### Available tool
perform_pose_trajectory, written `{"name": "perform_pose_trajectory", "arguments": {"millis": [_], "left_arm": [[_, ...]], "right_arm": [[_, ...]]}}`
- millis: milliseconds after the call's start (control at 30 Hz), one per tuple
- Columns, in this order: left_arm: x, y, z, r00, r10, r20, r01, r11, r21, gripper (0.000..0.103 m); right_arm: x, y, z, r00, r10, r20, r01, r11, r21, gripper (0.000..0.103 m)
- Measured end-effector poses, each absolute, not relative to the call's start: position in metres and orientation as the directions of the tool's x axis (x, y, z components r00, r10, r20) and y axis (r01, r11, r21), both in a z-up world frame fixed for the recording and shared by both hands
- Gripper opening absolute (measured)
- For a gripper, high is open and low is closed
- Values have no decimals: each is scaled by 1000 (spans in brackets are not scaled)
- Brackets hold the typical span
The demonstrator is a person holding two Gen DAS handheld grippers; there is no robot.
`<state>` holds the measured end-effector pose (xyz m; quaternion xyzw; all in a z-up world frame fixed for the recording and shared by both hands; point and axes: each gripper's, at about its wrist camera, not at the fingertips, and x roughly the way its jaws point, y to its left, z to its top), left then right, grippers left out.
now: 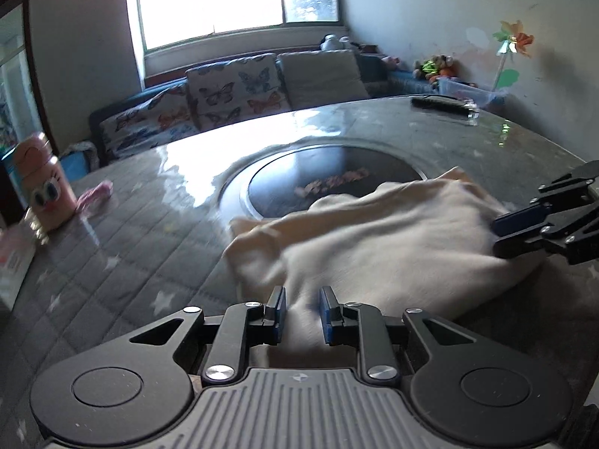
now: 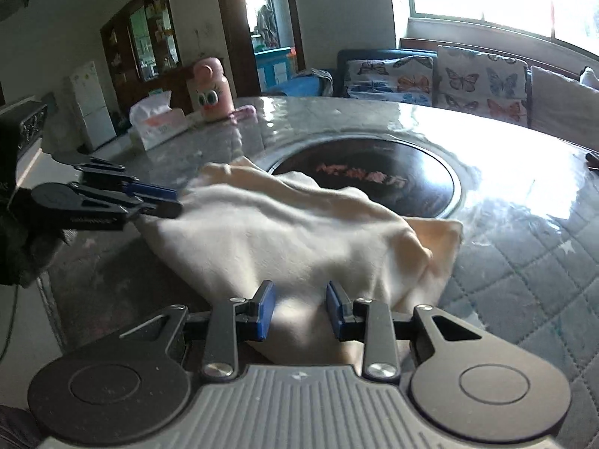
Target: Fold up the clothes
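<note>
Nearest, the left hand-held gripper point(image 1: 301, 312) has a pinch of the cream cloth point(image 1: 374, 247) between its blue pads, jaws narrowed onto it. The right hand-held gripper point(image 2: 299, 310) does the same at another point on the near edge, its pads closed on a fold of the same cloth. Two grips apart along one edge suggest the person means to lift or carry that edge over as one line, so the fold comes out even and does not bunch.

The cloth lies rumpled on the quilted cover of the round tabletop point(image 1: 123, 262), humped in the middle, with one corner lying flat towards the centre. It partly overlaps the dark round inset point(image 1: 337, 183) at the tabletop's middle. Judged from this, the folding is underway but not finished; the hump will want smoothing.

Further off, at the tabletop's edge, stand a pink bottle point(image 2: 210, 91) with cartoon eyes, a tissue box point(image 2: 159, 123) just beside it, and a small pink item point(image 2: 243, 113) near the bottle. A dark flat object point(image 1: 441, 104) lies at the far rim on the other side. All are well apart from the cloth and do not obstruct the fold.

Beyond the tabletop: a sofa point(image 1: 232, 93) with butterfly cushions under a bright window point(image 1: 232, 0). Glare on the glossy surface blurs detail there.
</note>
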<state>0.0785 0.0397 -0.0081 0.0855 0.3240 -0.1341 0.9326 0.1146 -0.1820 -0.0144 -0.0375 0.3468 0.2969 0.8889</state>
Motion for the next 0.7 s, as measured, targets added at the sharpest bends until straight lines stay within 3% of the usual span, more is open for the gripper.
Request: {"name": "perform_pose_trajectory", "arguments": {"millis": [200,333,567,700], "left_arm": [[79,53,-12,750,-194,-632,265,964,18,24],[77,60,-11,749,-184,-636,225,974,-18,35],[74,78,-15,699,-266,-663,179,964,-198,31],[69,80,-11,687,-293,-665,200,956,-214,31]], "right_arm": [[116,-187,-18,583,499,-641,-560,818,127,29],[116,-188,-18,580,496,-647,-572,813,111,29],[118,-190,-17,557,500,-663,-600,794,93,29],[118,-195,-15,546,498,-674,-610,788,89,29]]}}
